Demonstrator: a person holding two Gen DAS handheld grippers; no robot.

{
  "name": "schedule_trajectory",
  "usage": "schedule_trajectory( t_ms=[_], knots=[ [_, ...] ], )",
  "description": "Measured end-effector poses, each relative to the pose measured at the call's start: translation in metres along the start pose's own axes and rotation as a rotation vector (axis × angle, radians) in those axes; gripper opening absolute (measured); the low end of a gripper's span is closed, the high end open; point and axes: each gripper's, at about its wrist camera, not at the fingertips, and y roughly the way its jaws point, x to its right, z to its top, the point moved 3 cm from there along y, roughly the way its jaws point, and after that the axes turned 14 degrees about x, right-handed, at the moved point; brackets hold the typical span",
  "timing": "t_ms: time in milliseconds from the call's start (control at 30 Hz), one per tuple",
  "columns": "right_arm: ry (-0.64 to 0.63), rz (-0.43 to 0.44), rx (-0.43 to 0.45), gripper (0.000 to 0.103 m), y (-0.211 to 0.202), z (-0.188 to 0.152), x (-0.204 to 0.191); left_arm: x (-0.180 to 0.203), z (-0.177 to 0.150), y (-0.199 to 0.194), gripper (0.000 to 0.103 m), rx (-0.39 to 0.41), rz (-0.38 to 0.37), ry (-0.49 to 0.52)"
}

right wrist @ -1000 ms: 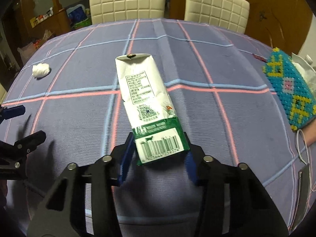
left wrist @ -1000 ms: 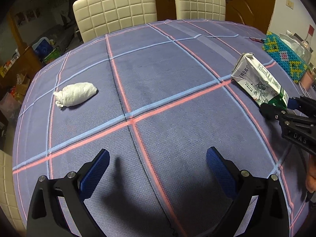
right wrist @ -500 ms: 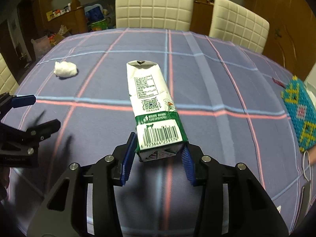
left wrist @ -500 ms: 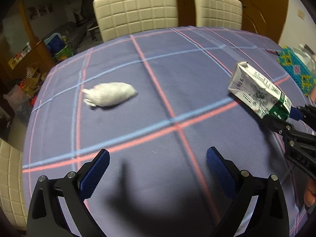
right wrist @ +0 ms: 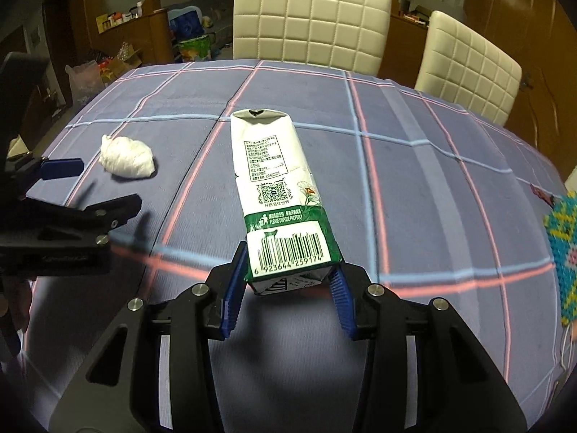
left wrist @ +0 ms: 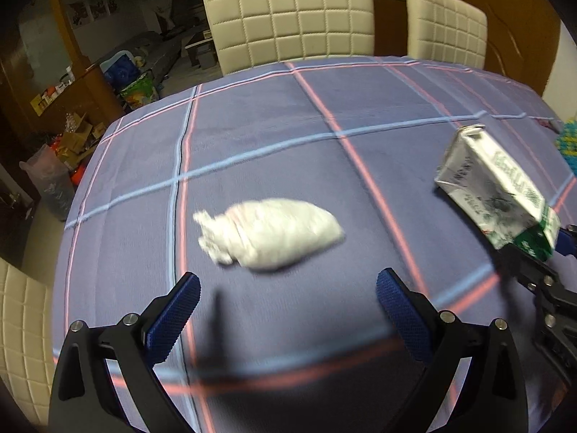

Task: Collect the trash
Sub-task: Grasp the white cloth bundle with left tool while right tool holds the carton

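Carton (right wrist: 281,195): white and green drink carton, flattened at its open top, barcode end nearest the camera. Clamped at its base between the blue pads of the right gripper (right wrist: 286,290); held off the cloth, top end pointing away and slightly up. In the left wrist view the same carton sits at the right edge, well apart from the other piece of trash.

Wad (left wrist: 268,232): crumpled white tissue or paper, lying loose on the tablecloth (left wrist: 324,151), blurred in the left wrist view. It rests just ahead of the left gripper (left wrist: 288,292), roughly centred between the two fingers but not yet between them.

Left gripper: fingers spread wide, nothing held, hovering above the cloth.

Tablecloth: blue, with pink and pale blue grid lines, covering a rounded table. Two cream quilted chairs (left wrist: 288,18) stand at the far side. A beaded blue, yellow and pink mat (right wrist: 562,249) lies at the right edge.

Step in hand, by judgement: first item secured on the right; the left is lining up on the second.

Next move calls for: advancing and lowering the left gripper until the pads straddle the wad's thickest part, then closing gently. Soft paper compresses, so a full close is likely needed. No bin is visible.
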Motion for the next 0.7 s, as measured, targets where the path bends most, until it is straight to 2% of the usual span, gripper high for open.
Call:
schedule_trajectory(
  t_ms=[133,333,367,400,433,467,700],
  knots=[
    [-0.003,0.001,-0.009,0.044,0.014,0.006,-0.001,-0.009,0.008,0.019,0.096,0.0,-0.023,-0.016],
    [-0.015,0.004,-0.012,0.044,0.022,0.009,-0.007,-0.006,0.016,0.022,0.094,0.051,-0.007,0.038],
    [-0.014,0.005,-0.012,0.044,0.022,0.009,-0.007,-0.005,0.015,0.02,0.08,0.059,-0.018,0.037],
    [-0.014,0.005,-0.013,0.044,0.022,0.01,-0.008,-0.003,0.015,0.017,0.053,0.066,-0.043,0.027],
    [-0.017,0.004,-0.013,0.044,0.021,0.009,-0.009,-0.002,0.015,0.013,0.041,0.062,-0.055,0.025],
    [-0.019,0.004,-0.014,0.044,0.021,0.009,-0.009,0.001,0.014,0.01,0.035,0.051,-0.045,0.047],
    [-0.034,0.011,-0.017,0.044,0.001,0.002,-0.018,0.015,-0.006,-0.021,0.029,0.035,-0.099,0.101]
  ],
)
